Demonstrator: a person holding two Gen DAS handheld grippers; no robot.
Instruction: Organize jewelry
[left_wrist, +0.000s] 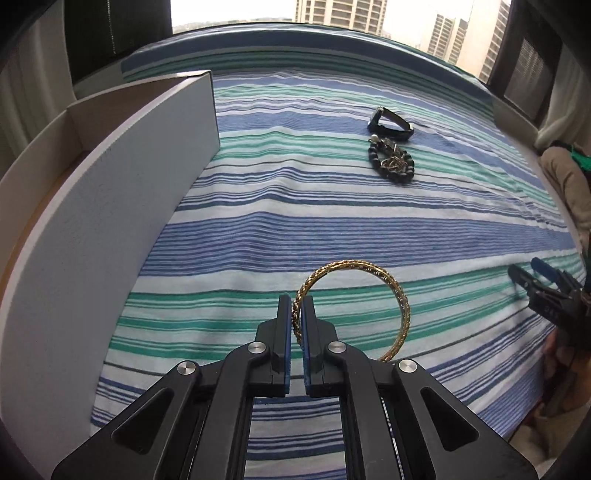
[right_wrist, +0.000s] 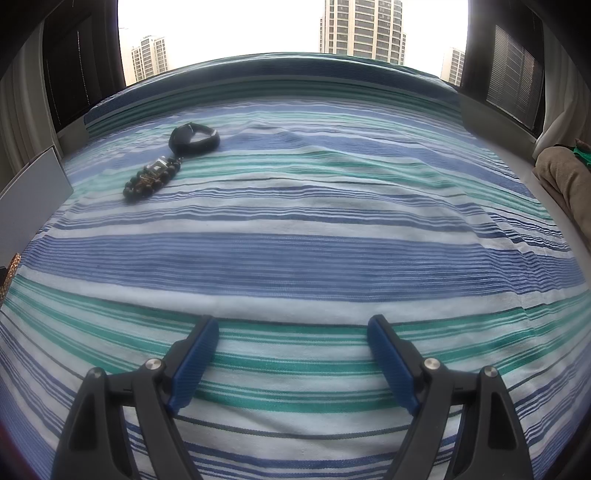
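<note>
My left gripper (left_wrist: 296, 301) is shut on a gold bangle (left_wrist: 369, 269) and holds it upright above the striped cloth; a sliver of the bangle shows at the left edge of the right wrist view (right_wrist: 11, 269). A white open box (left_wrist: 110, 177) stands just left of it. A black watch (left_wrist: 389, 122) and a black bead bracelet (left_wrist: 391, 160) lie farther back on the cloth; both also show in the right wrist view, the watch (right_wrist: 194, 138) behind the bracelet (right_wrist: 151, 179). My right gripper (right_wrist: 291, 325) is open and empty above the cloth, seen at the right edge of the left wrist view (left_wrist: 532, 271).
The blue, green and white striped cloth (right_wrist: 314, 251) covers the whole surface. A beige bundle (right_wrist: 565, 177) lies at the far right edge. A window with curtains runs behind the surface.
</note>
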